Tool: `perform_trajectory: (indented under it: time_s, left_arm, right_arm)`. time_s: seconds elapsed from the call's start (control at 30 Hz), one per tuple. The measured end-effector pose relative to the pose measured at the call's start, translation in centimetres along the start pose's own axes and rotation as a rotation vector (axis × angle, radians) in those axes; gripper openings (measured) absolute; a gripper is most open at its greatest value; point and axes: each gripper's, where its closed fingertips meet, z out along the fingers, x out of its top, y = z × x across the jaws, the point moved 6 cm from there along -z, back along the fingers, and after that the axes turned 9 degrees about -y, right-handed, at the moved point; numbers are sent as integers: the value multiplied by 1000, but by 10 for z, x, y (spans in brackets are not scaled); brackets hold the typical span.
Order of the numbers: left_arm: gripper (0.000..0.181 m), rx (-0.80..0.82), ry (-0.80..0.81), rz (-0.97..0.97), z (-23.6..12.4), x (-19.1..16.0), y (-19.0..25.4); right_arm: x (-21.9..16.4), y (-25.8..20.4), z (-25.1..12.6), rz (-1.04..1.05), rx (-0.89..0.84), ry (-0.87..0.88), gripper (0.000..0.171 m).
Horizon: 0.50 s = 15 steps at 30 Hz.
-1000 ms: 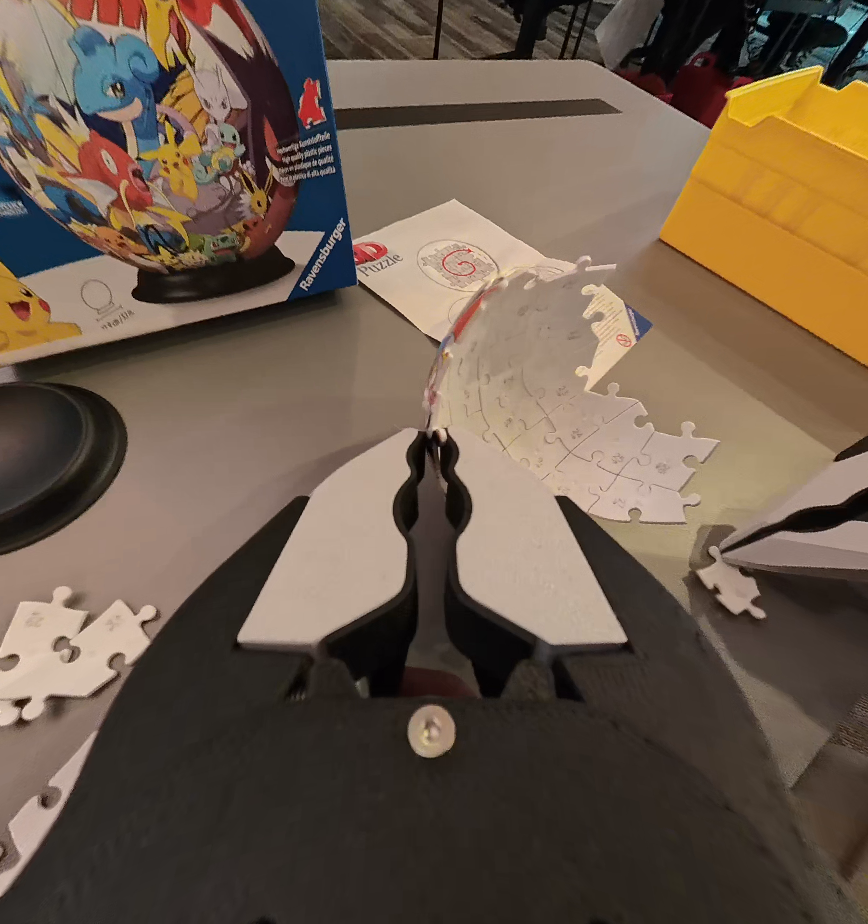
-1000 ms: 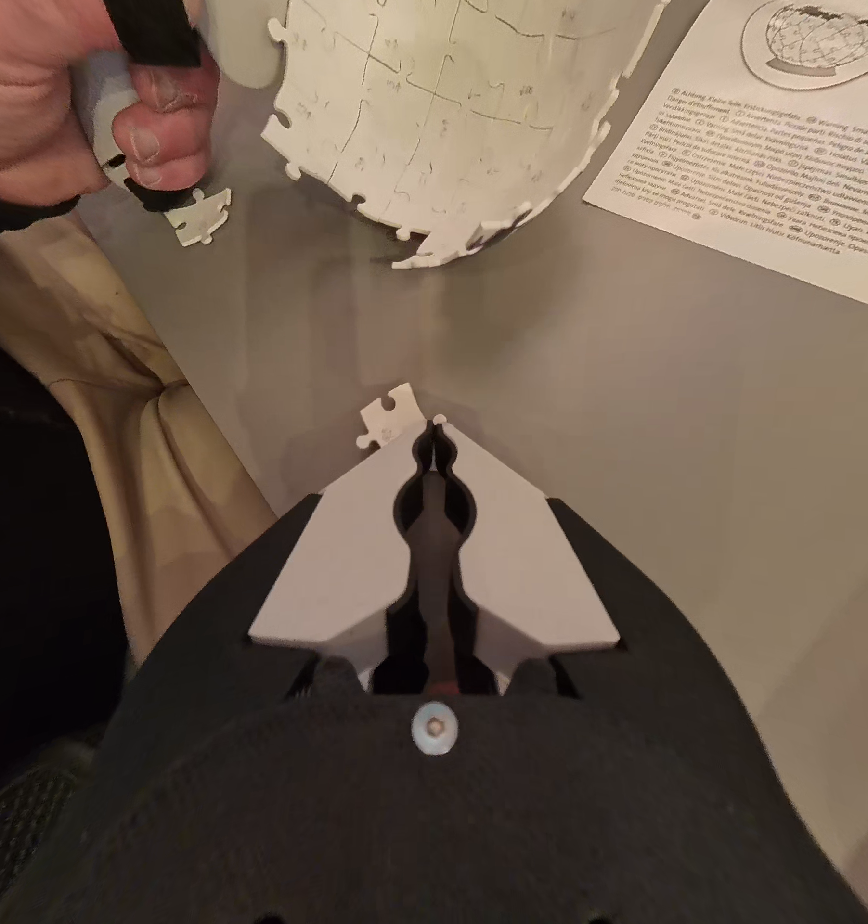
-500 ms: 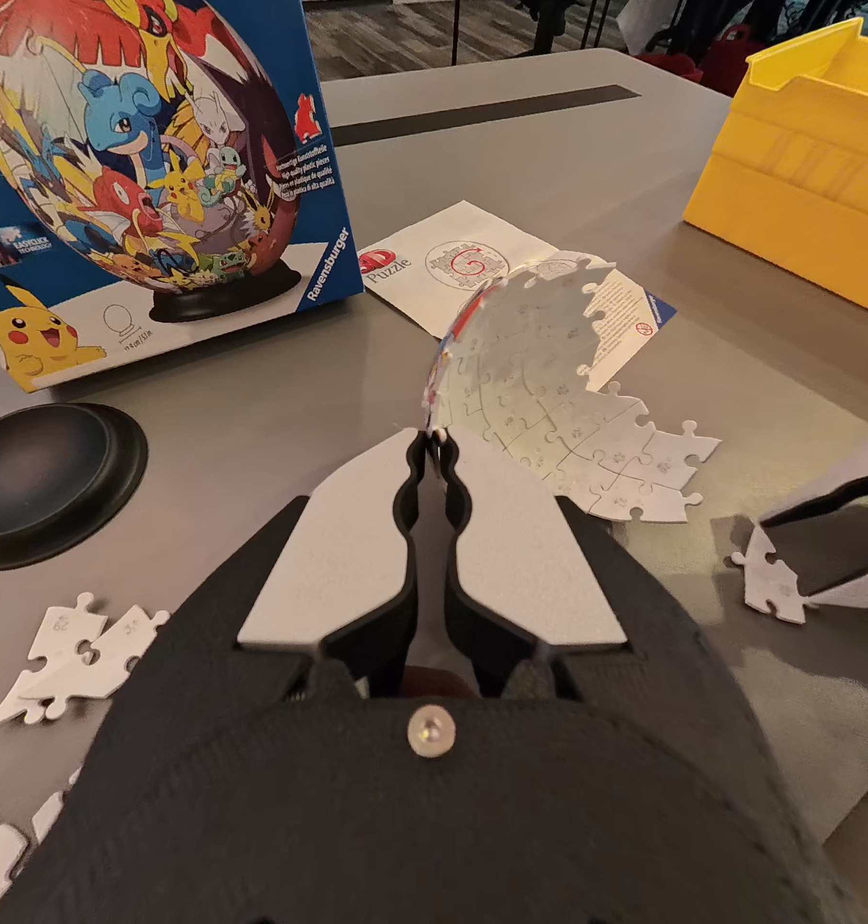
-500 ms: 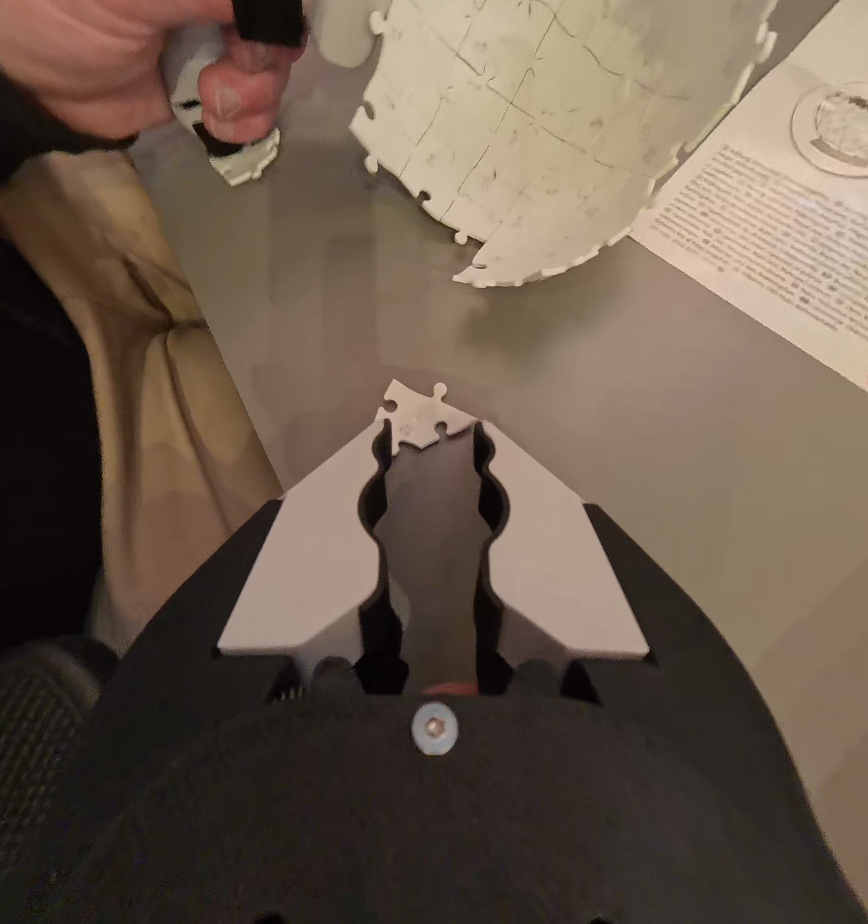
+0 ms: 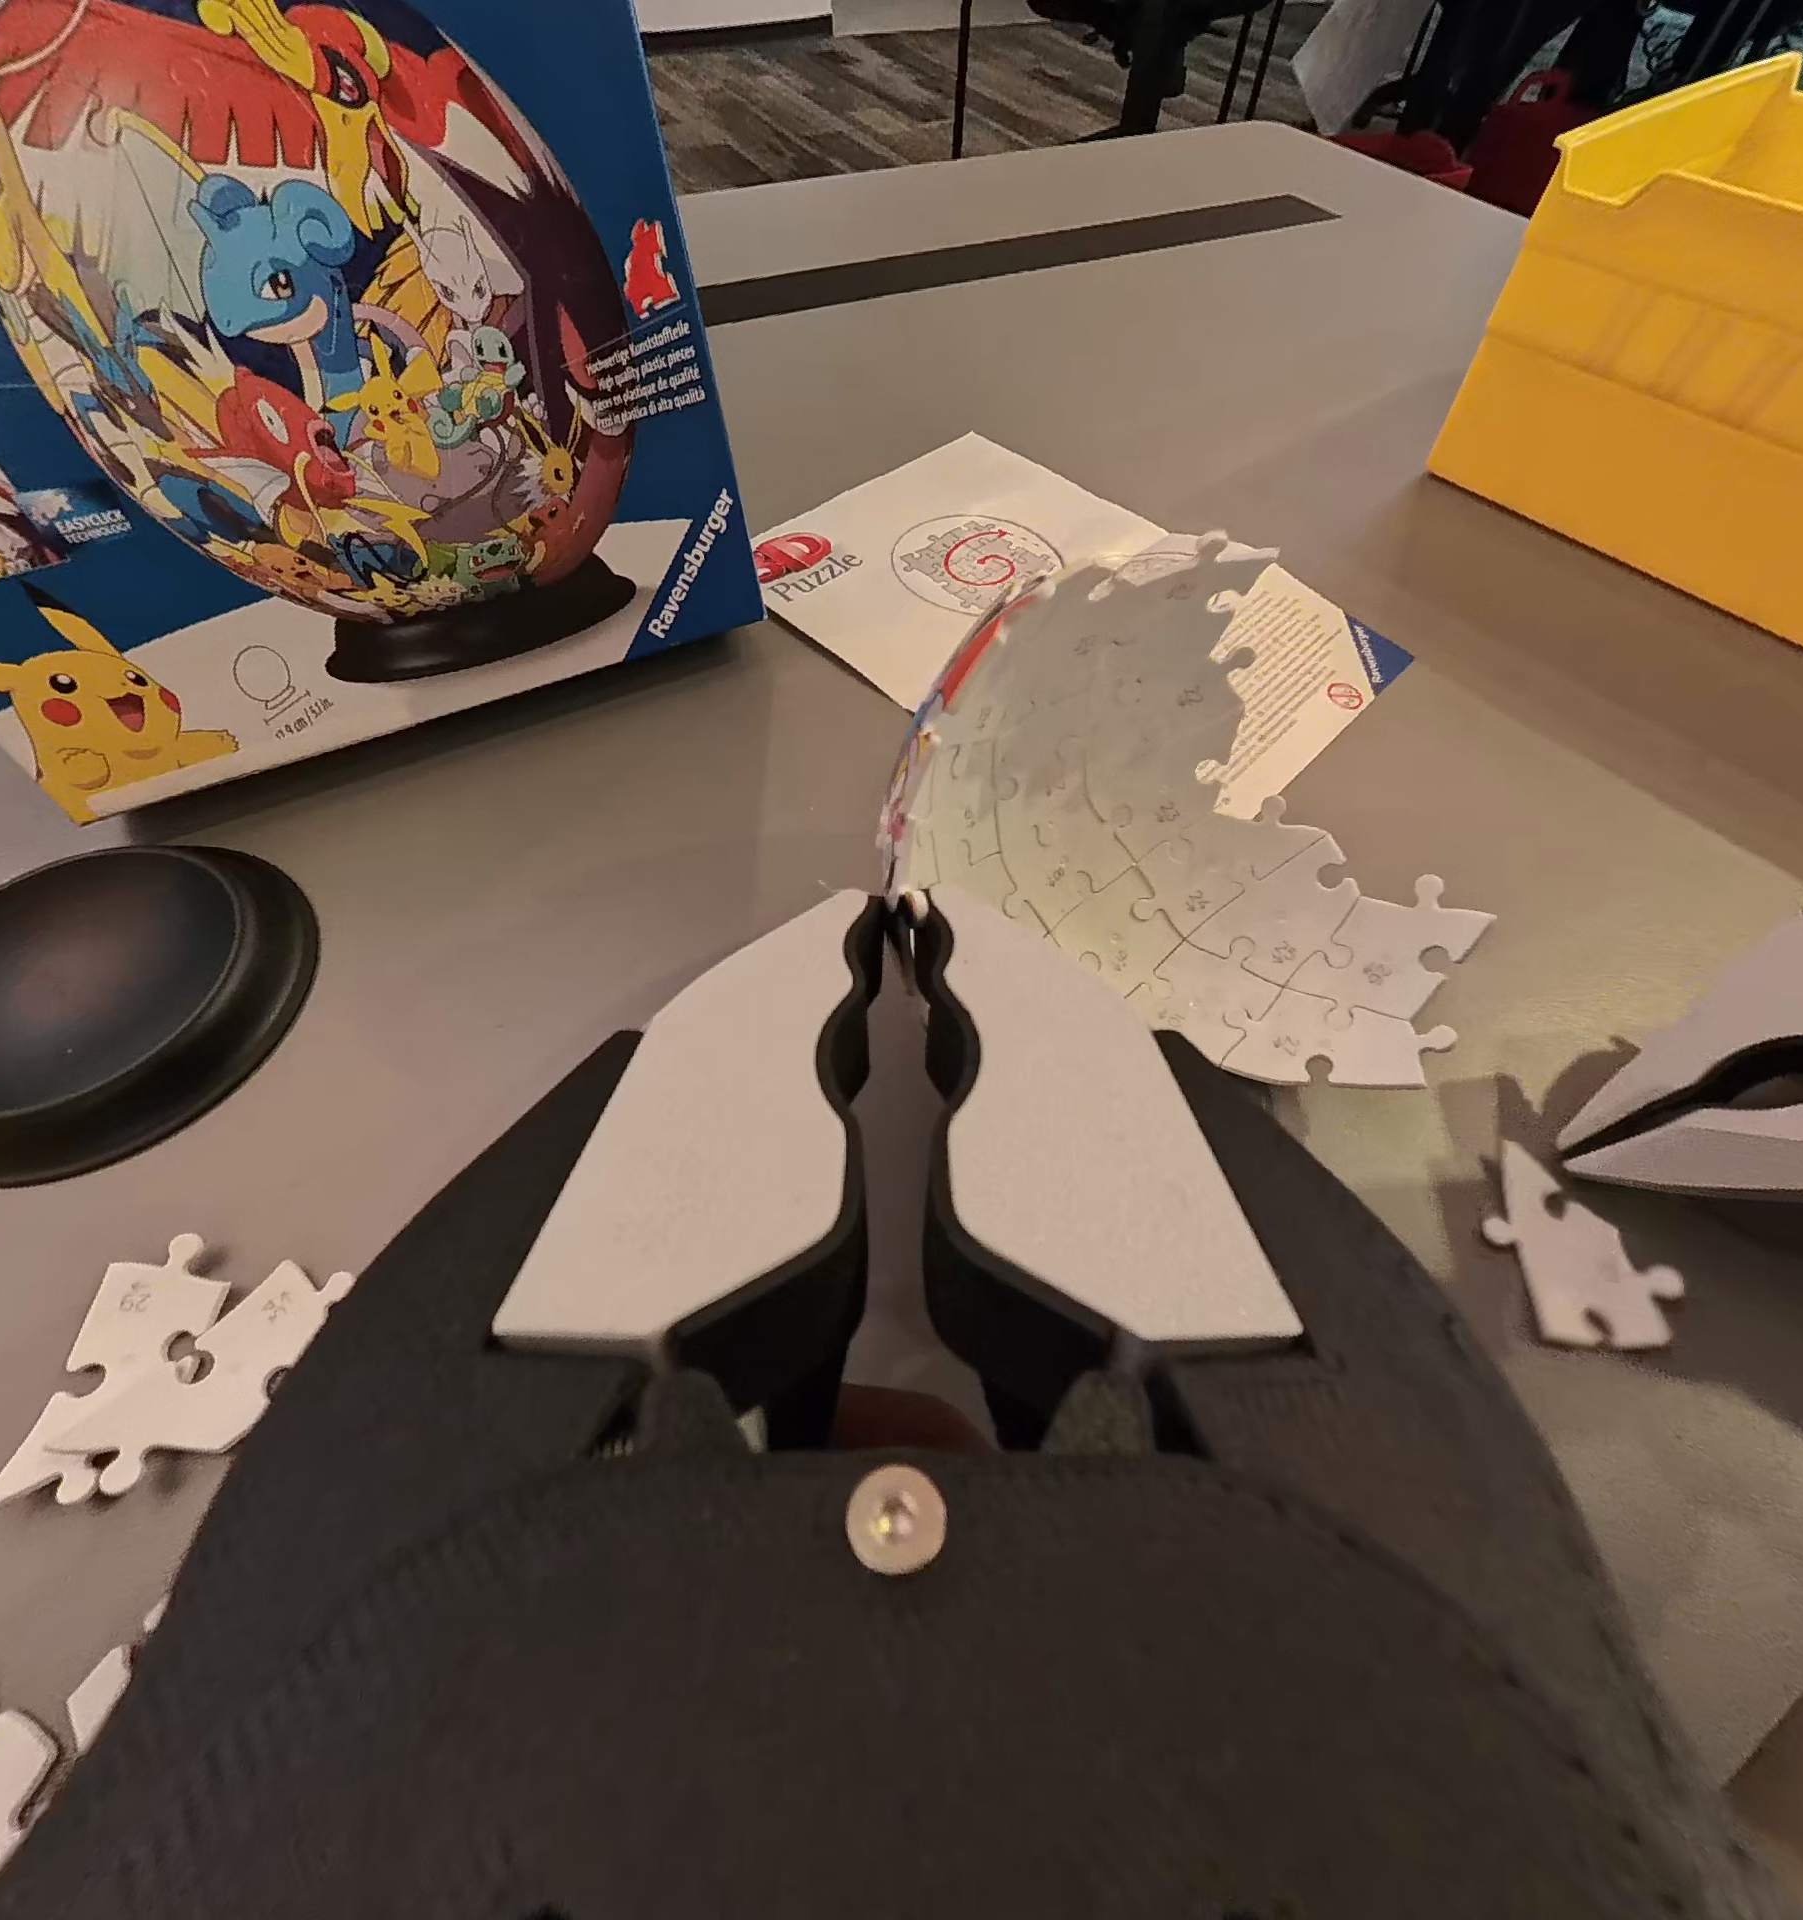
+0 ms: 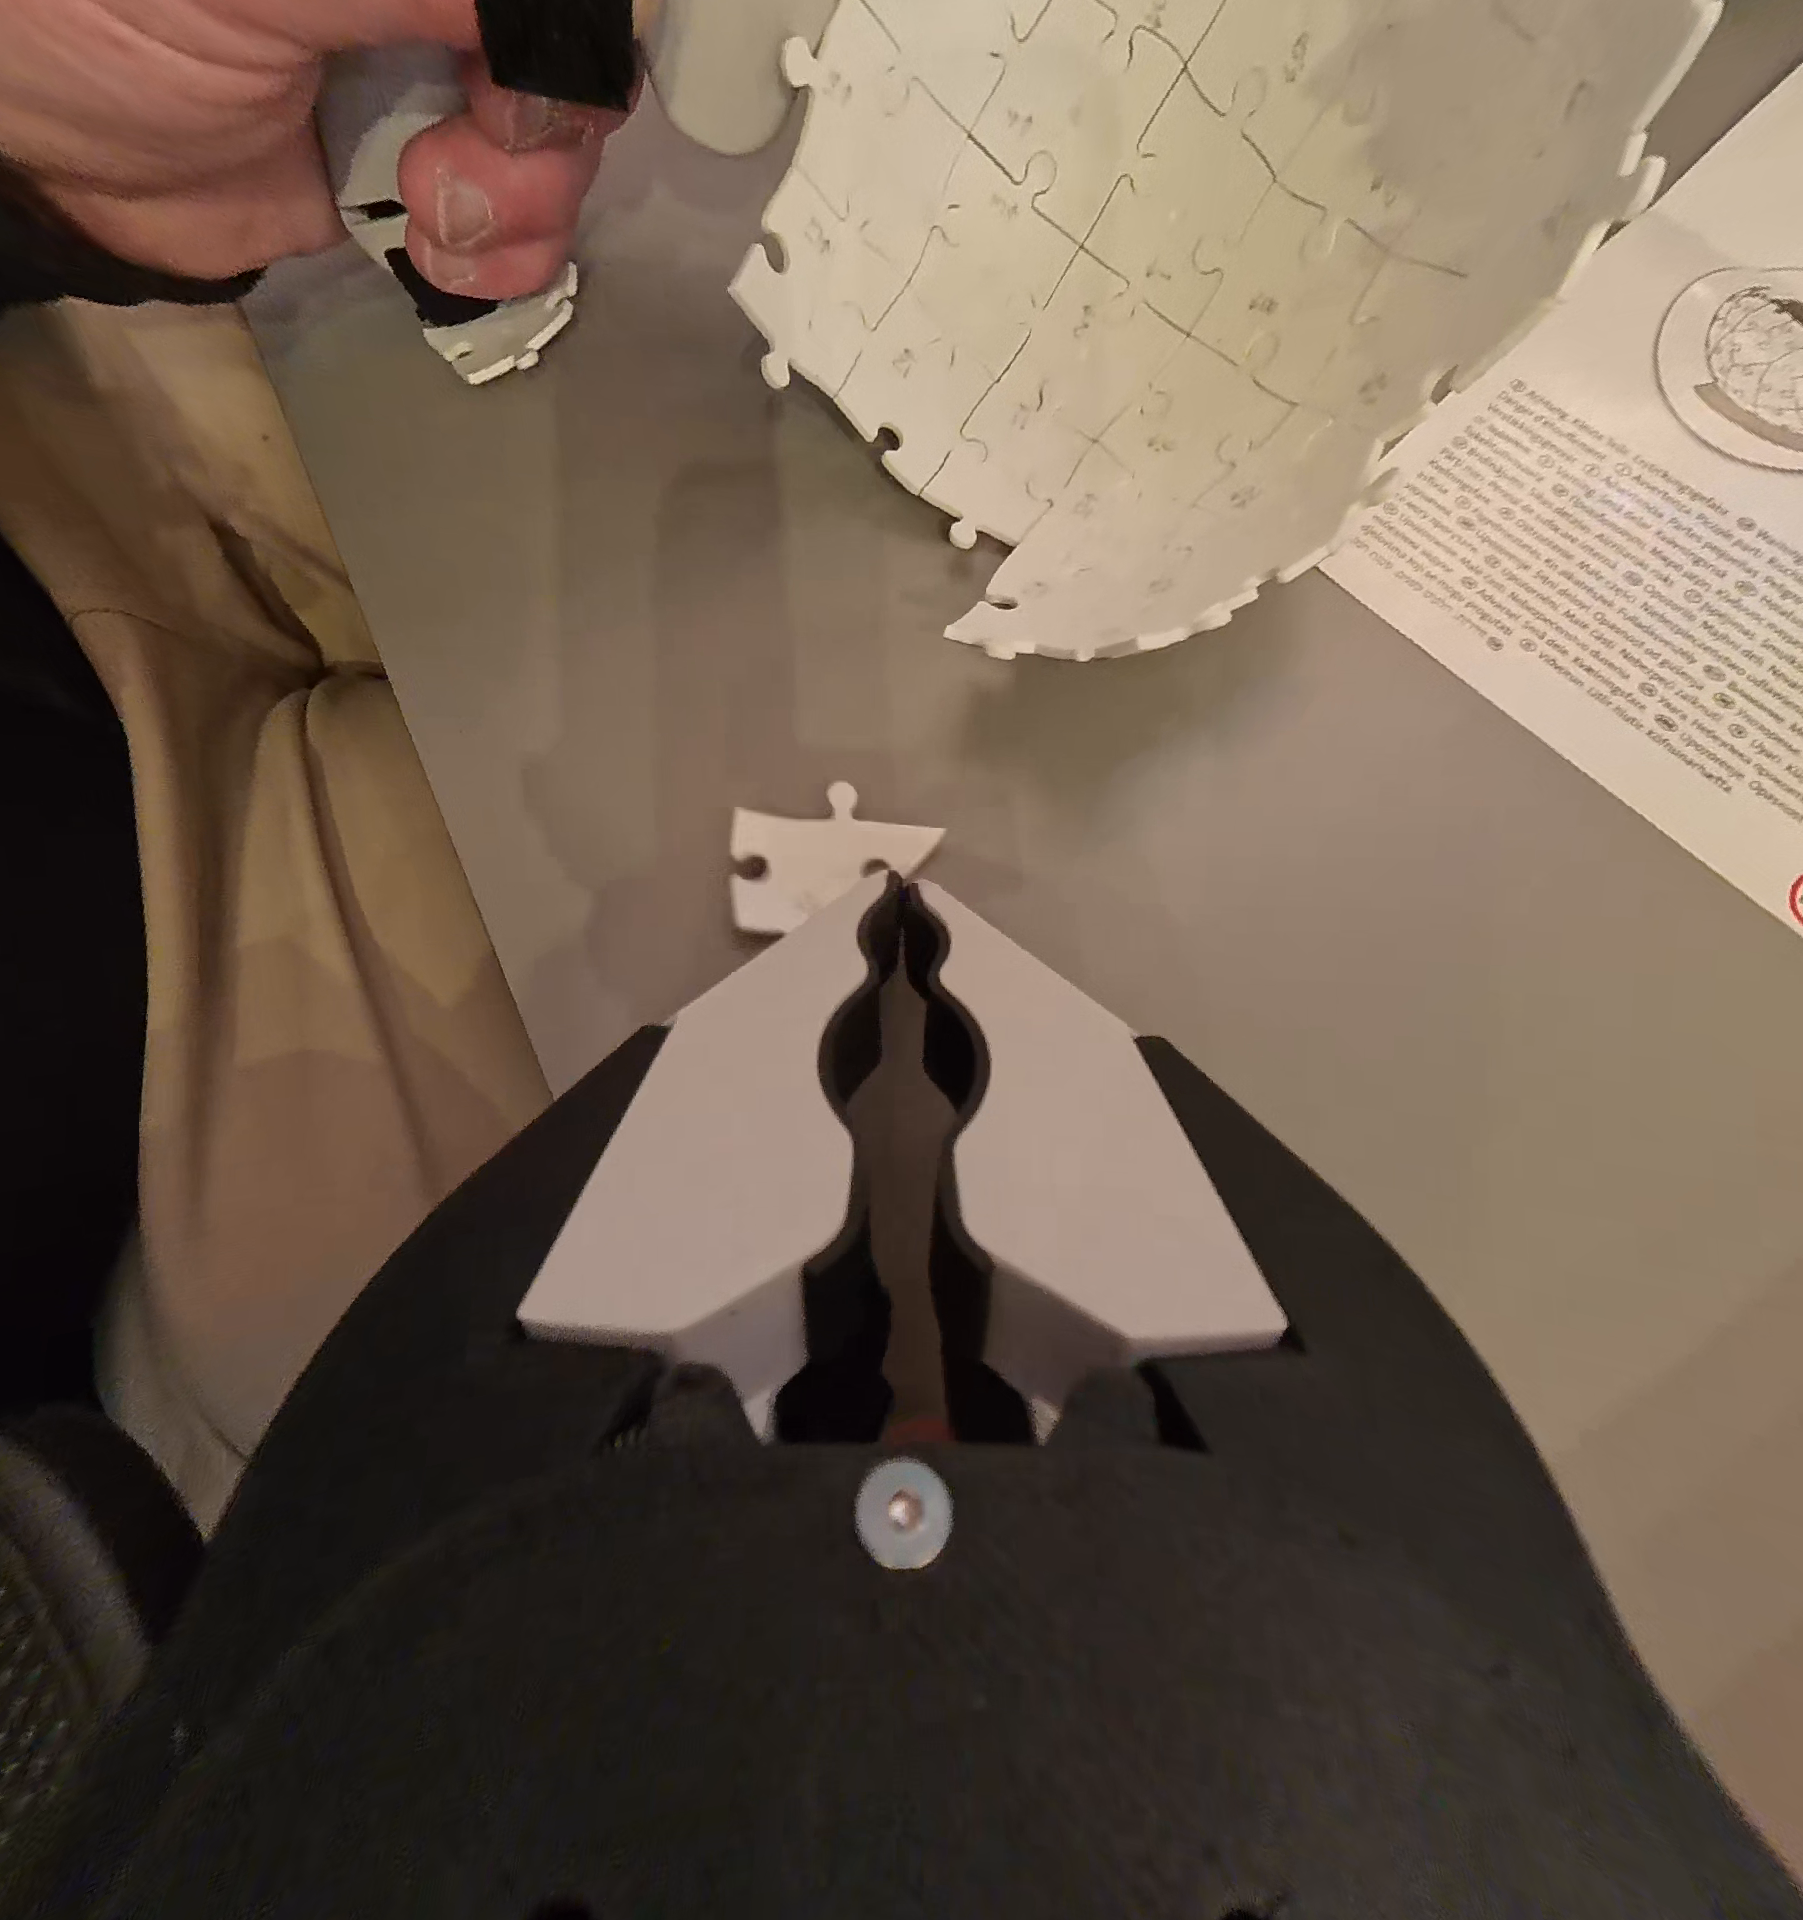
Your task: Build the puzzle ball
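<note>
Having just closed, the right tool (image 6: 899,883) is pinching the loose piece (image 6: 814,871), while the left tool (image 5: 902,925) keeps gripping the half-built shell (image 5: 1136,831).

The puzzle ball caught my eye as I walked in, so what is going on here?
A person is building it with two handheld grippers. The left gripper is shut on the edge of the half-built puzzle shell, holding it tilted on the grey table. The right gripper looks shut with its tips at a loose puzzle piece on the table; whether it grips it is unclear. More pieces wait nearby.
</note>
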Motion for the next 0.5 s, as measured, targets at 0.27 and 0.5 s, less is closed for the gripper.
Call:
perform_trajectory:
  time_s: [0.27, 0.5]
  left_arm:
    - [5, -9, 5, -10, 0, 0, -1]
    - [5, -4, 10, -13, -2, -1, -1]
  right_arm:
    - [7, -11, -8, -16, 26, 75, 20]
    - [4, -7, 4, -91, 77, -27, 28]
